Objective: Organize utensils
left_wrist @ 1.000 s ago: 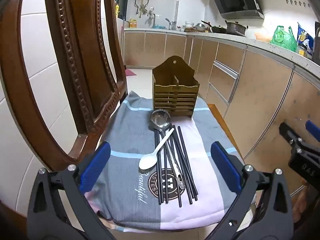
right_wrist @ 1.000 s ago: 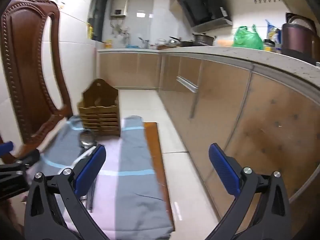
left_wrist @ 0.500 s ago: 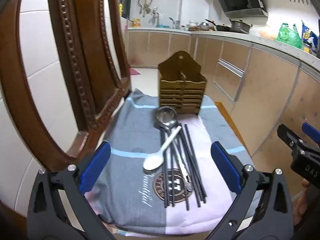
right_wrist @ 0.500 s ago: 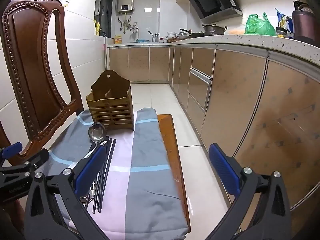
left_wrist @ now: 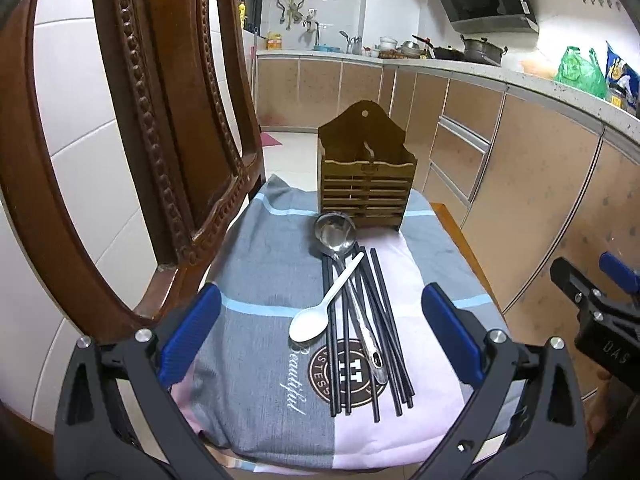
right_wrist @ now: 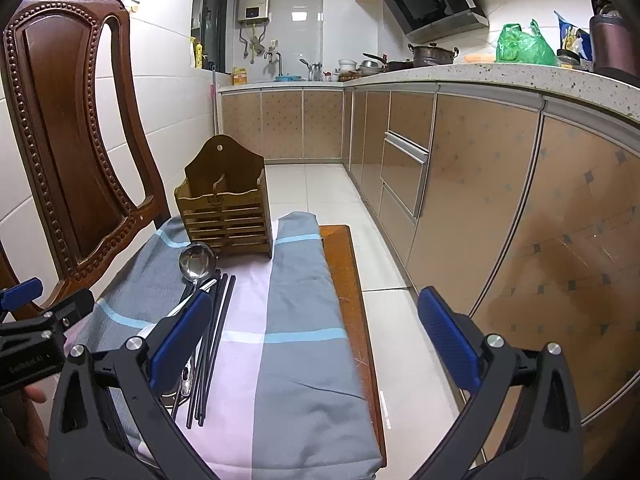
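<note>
A wooden utensil holder [left_wrist: 366, 178] stands upright at the far end of a cloth-covered seat [left_wrist: 264, 264]; it also shows in the right wrist view [right_wrist: 226, 210]. In front of it lie a steel ladle [left_wrist: 336, 236], a white spoon [left_wrist: 320, 312] and several black chopsticks [left_wrist: 384, 332]. My left gripper [left_wrist: 320, 334] is open and empty, above the near ends of the utensils. My right gripper [right_wrist: 314, 338] is open and empty, over the right side of the cloth [right_wrist: 300, 320]; its left finger hides part of the utensils.
A carved wooden chair back [left_wrist: 160, 128] rises close on the left. Kitchen cabinets [right_wrist: 460, 200] and a worktop run along the right. Tiled floor [right_wrist: 400, 320] lies between seat and cabinets. The bare wooden seat edge [right_wrist: 348, 264] shows right of the cloth.
Both grippers have swung and risen: the right view turned left so holder and utensils came into view, and the left view moved slightly back and up. Nothing was taken hold of.
</note>
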`<state>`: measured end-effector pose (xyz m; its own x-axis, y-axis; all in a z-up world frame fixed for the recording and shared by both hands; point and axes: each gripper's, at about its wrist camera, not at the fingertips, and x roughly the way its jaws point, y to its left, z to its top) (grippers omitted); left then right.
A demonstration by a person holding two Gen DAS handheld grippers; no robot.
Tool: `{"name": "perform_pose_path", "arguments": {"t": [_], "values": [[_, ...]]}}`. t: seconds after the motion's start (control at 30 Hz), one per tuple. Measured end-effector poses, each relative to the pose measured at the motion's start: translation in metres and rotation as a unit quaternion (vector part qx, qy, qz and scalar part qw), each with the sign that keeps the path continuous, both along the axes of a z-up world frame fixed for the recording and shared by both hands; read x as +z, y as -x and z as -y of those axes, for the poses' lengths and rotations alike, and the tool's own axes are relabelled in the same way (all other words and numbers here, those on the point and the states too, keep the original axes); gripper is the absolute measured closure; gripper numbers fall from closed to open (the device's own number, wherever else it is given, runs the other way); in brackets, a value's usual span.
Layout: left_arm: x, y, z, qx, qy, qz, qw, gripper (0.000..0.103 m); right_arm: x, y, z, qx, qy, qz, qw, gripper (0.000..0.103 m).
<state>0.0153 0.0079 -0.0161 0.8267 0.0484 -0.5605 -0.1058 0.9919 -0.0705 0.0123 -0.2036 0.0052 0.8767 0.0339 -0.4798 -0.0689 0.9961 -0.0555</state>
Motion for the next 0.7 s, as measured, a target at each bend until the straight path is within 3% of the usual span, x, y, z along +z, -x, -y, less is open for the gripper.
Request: {"name": "perform_pose_path", "arguments": {"t": [0.7], "values": [[-0.0015,0.0038,0.0077,-0.017,-0.012,0.007,0.9998,0.004,-0.0048,-0.0025,0.0033,0.004,-0.008,-0.009,1.0,0.003]]}}
